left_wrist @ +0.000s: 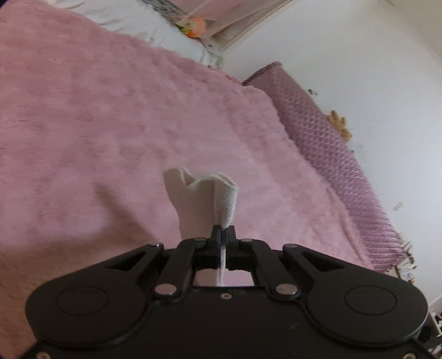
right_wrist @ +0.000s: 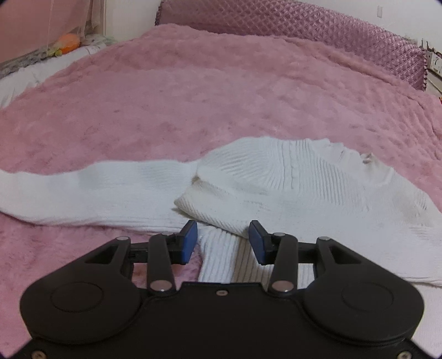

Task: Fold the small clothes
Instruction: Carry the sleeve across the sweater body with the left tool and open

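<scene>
A white ribbed knit sweater (right_wrist: pixel 290 176) lies on the pink fluffy bedspread (right_wrist: pixel 193 96), one long sleeve (right_wrist: pixel 91 187) stretched out to the left. My right gripper (right_wrist: pixel 223 240) is open, its blue pads (right_wrist: pixel 189 241) on either side of a folded ribbed edge of the sweater just above the bed. My left gripper (left_wrist: pixel 223 234) is shut on a cuff end of the white sweater (left_wrist: pixel 204 198), which stands up from the jaws above the bedspread (left_wrist: pixel 110 124).
A purple quilted headboard (right_wrist: pixel 304 24) runs along the far edge of the bed; it also shows in the left wrist view (left_wrist: pixel 326 143). White bedding (right_wrist: pixel 33 74) and an orange toy (right_wrist: pixel 69 41) lie at the far left. A white wall (left_wrist: pixel 359 55) is beyond.
</scene>
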{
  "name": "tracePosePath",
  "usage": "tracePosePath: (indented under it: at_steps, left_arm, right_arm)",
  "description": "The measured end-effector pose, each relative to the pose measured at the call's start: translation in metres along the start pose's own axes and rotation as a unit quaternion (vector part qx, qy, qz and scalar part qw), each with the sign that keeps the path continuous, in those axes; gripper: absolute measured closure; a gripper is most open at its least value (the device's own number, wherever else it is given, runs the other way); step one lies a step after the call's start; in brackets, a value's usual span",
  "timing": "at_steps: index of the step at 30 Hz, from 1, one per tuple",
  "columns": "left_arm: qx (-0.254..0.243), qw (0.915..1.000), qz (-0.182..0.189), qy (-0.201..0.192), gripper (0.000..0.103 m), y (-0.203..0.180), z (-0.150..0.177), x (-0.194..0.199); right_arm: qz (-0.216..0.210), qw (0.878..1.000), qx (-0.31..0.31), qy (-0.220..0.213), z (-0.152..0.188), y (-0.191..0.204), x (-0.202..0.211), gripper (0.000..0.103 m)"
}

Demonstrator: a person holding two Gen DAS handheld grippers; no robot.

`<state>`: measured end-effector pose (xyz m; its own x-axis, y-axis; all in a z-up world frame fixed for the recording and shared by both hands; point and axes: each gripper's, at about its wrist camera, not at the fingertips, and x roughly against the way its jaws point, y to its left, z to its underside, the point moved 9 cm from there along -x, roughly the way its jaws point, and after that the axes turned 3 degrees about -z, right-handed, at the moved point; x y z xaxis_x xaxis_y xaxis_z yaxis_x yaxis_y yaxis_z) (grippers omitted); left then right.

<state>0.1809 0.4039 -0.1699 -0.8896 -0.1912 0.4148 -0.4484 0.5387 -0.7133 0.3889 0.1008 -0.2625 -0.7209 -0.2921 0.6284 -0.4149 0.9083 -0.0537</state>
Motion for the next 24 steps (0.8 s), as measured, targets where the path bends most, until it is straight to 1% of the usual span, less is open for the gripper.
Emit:
tracePosePath:
  at_steps: [4, 7, 10, 12, 15, 19, 24]
  left_arm:
    - [-0.007, 0.9995, 0.03, 0.0, 0.103, -0.024, -0.001, -0.003]
    - [-0.017, 0.9977, 0.066, 0.005, 0.103, -0.052, 0.002, -0.005]
    - [-0.042, 0.9926, 0.112, 0.02, 0.103, -0.098, 0.013, -0.01]
    - [-0.055, 0.9866, 0.147, 0.045, 0.103, -0.129, 0.029, -0.019]
    - [-0.066, 0.9759, 0.188, 0.089, 0.103, -0.174, 0.064, -0.041]
    - [-0.085, 0.9599, 0.228, 0.139, 0.103, -0.229, 0.127, -0.075]
    - [-0.08, 0.9429, 0.247, 0.209, 0.103, -0.273, 0.208, -0.117]
  right_arm:
    - [-0.002, 1.0, -0.008, -0.004, 0.0, -0.001, 0.002, 0.058]
    - [-0.006, 1.0, -0.021, -0.009, -0.003, -0.006, 0.009, 0.056]
    - [-0.003, 0.999, -0.03, -0.02, -0.006, -0.016, 0.021, 0.053]
    - [0.0, 0.999, -0.037, -0.027, -0.007, -0.026, 0.031, 0.053]
    - [0.01, 0.998, -0.053, -0.037, -0.005, -0.049, 0.048, 0.052]
    - [0.028, 0.996, -0.075, -0.045, 0.006, -0.088, 0.072, 0.049]
    - [0.069, 0.994, -0.078, -0.037, 0.025, -0.14, 0.091, 0.049]
